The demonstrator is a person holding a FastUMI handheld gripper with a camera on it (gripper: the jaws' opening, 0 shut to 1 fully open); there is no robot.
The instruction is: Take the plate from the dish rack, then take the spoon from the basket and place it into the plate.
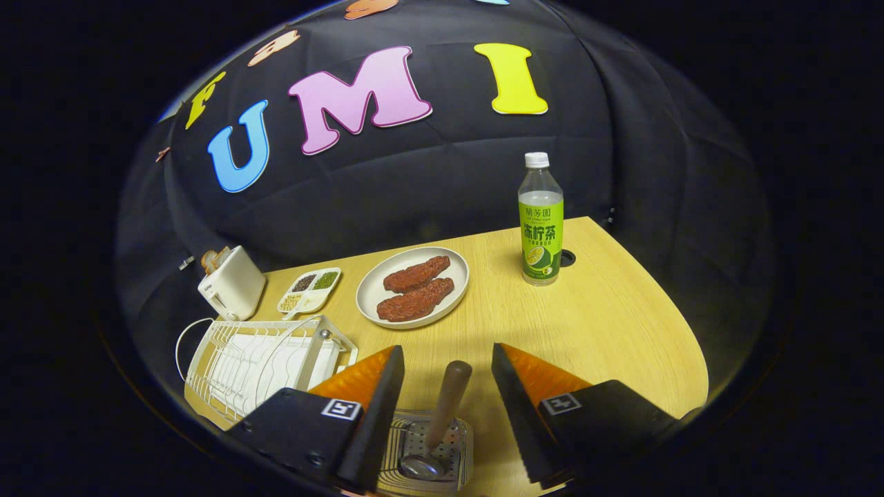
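My gripper hangs open above the wooden table. Between its fingers stands a spoon with a brown wooden handle, its metal bowl down in a small perforated metal basket; neither finger touches it. Beyond the fingers lies a round beige plate holding two reddish-brown meat pieces. A white wire dish rack sits just left of my left finger, with no plate visible in it.
A white toaster with bread stands at the back left. Beside it lies a small divided dish of grains. A green-labelled bottle stands upright at the back right near a hole in the table. Bare wood lies to the right.
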